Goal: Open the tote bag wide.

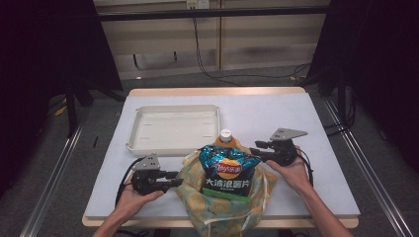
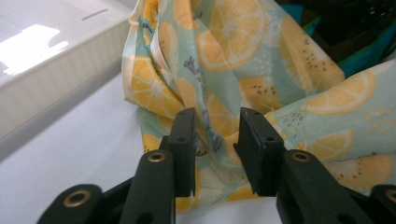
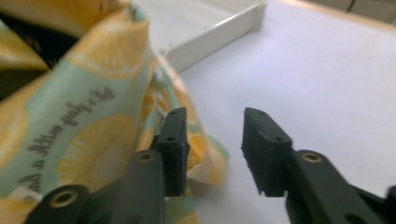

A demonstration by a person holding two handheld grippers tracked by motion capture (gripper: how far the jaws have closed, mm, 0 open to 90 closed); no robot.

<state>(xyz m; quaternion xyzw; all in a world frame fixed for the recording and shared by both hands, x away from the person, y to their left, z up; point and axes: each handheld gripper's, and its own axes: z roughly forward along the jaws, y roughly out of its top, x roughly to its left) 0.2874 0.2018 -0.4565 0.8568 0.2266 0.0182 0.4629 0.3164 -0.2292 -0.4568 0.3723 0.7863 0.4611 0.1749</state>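
White table point(image 1: 306, 128), Lay's chip bag point(image 1: 227, 174) in lemon-print bag point(image 1: 197, 197), left claw point(image 1: 179, 181) and right claw point(image 1: 253, 148) both parted, empty.

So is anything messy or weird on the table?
Nothing spilled or broken. The lemon-print bag slumps open and hangs over the table's near edge, with the chips packet and a bottle poking out.

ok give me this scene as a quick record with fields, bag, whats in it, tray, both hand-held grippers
bag: lemon-print cloth bag, open, at table's near edge
contents: chip packet sticking out; orange bottle with white cap behind it
tray: white tray, empty, beyond the bag
left hand-held gripper: jaws apart, bag fabric between them
right hand-held gripper: jaws apart, beside the bag's edge
surface: white table
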